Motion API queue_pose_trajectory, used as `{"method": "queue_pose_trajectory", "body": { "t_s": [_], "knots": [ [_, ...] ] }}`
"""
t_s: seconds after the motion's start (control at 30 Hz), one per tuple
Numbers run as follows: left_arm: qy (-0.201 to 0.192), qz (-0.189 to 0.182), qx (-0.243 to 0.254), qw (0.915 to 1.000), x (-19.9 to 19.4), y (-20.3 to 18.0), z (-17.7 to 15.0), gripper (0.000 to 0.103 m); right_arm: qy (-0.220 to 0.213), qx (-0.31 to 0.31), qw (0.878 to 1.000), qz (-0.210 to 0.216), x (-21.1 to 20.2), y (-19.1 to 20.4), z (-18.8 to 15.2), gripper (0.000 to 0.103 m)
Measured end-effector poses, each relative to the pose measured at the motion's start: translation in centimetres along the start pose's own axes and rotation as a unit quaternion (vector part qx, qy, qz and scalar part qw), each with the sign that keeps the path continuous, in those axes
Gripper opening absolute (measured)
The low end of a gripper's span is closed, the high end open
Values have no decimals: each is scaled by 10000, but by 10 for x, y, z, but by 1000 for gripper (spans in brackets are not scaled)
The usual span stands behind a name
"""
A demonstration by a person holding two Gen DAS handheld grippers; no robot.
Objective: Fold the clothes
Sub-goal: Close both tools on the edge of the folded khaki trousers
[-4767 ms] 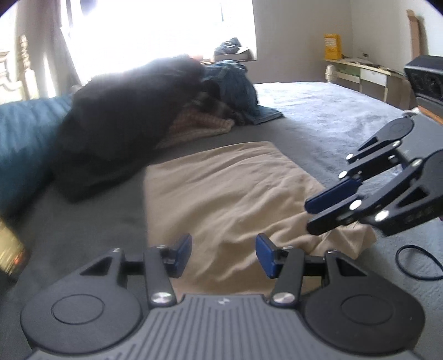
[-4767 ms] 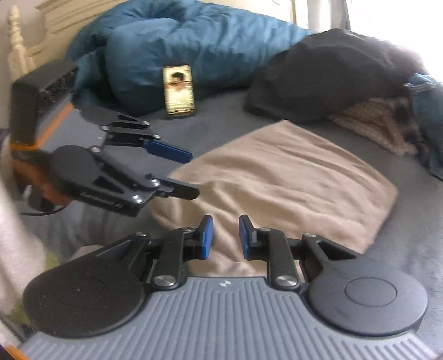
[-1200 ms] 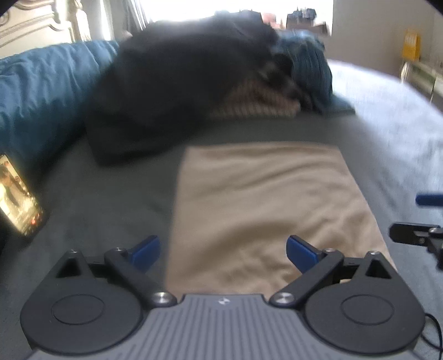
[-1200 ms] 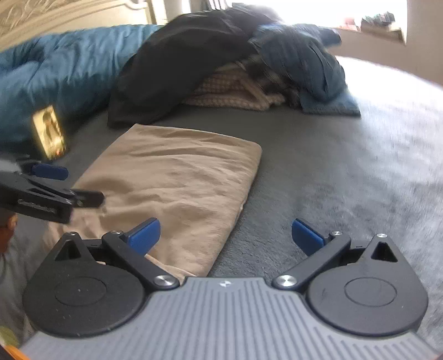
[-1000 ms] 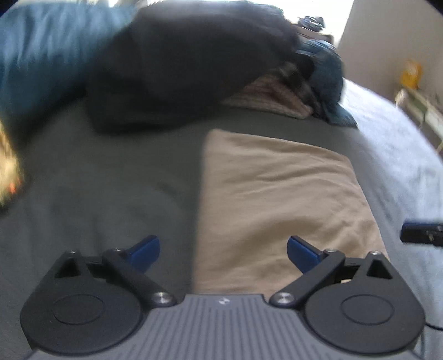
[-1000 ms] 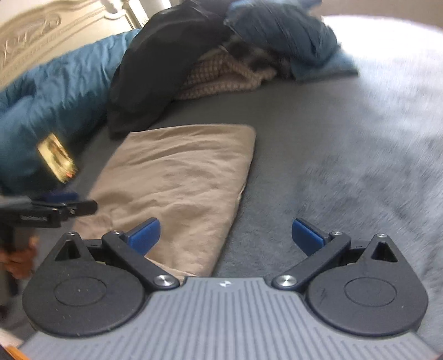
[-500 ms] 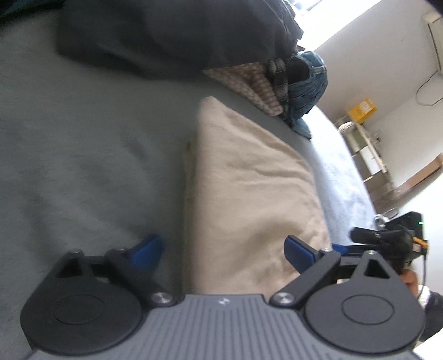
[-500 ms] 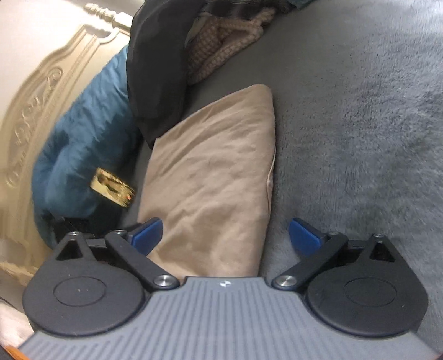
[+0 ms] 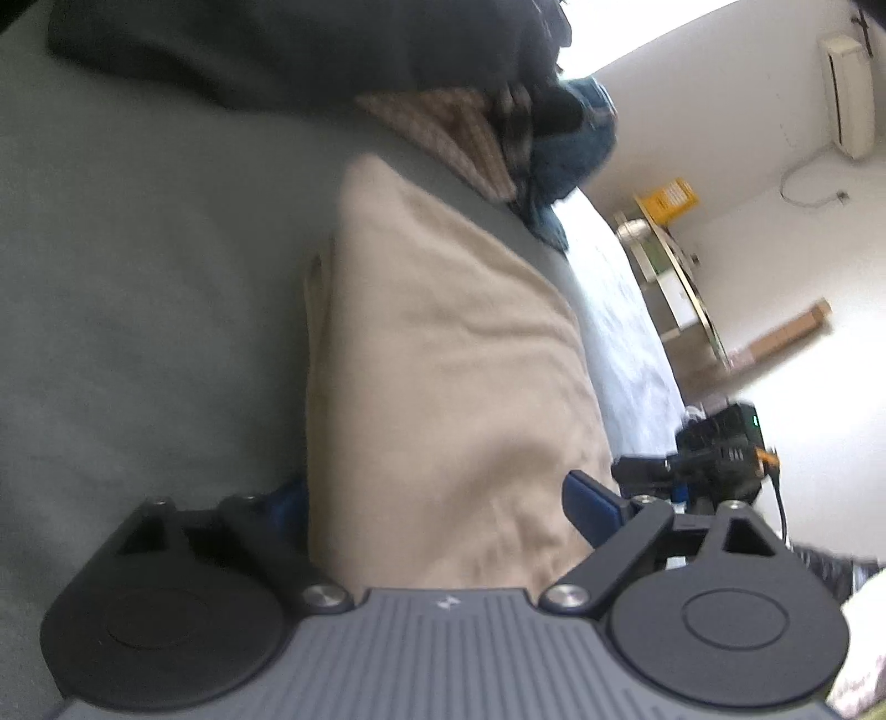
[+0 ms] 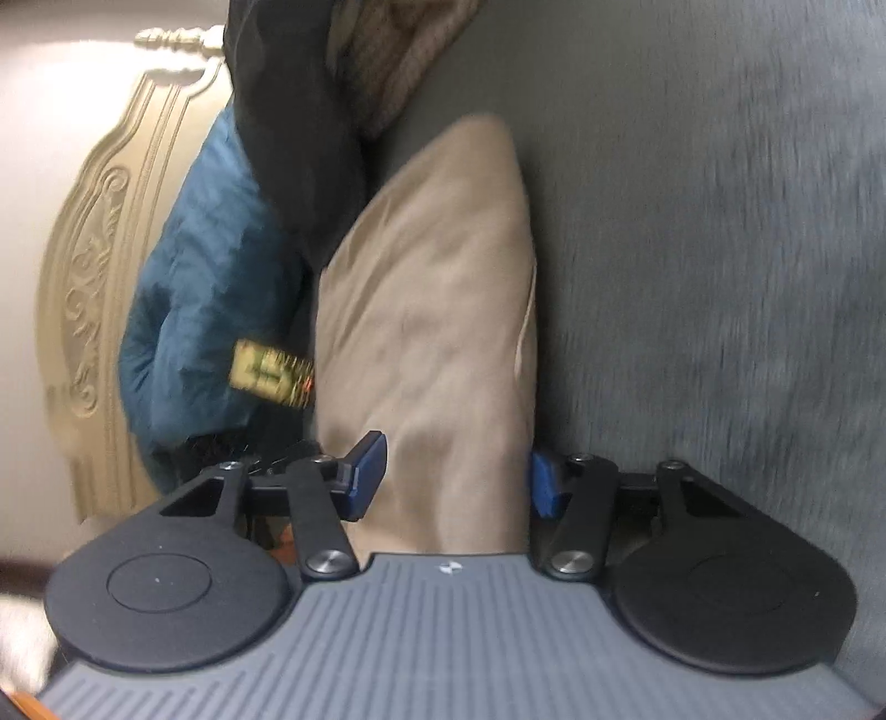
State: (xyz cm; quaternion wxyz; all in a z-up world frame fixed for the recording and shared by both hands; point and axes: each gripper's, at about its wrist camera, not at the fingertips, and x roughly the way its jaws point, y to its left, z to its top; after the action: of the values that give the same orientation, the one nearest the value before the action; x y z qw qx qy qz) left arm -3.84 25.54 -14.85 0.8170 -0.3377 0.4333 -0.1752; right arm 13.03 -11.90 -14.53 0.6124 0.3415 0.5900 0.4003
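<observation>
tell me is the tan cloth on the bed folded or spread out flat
Folded. The tan cloth lies as a compact, thick rectangle on the grey bed cover, with stacked layers showing along its edge.

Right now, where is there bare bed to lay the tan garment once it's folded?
Bare grey bedcover runs along the tan garment in the right wrist view, and another bare patch lies on its other side below the dark pile. It is crowded at the garment's far end, where clothes are heaped.
</observation>
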Motion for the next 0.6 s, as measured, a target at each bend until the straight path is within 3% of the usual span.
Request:
{"method": "queue_pose_trajectory", "body": {
  "t_s": [0.23,0.3,0.4,0.6],
  "knots": [
    [-112,-223,-276,9993,20,2,18,94,218,11,9996,202,23,0,18,45],
    [8,-314,-289,9991,16,3,15,87,244,17,9993,266,21,-1,17,37],
    [195,-382,-367,9984,13,8,12,77,279,207,9981,517,15,-9,13,33],
    [115,-300,-367,9988,25,1,16,81,319,168,9983,453,31,-9,21,26]
  ]
}}
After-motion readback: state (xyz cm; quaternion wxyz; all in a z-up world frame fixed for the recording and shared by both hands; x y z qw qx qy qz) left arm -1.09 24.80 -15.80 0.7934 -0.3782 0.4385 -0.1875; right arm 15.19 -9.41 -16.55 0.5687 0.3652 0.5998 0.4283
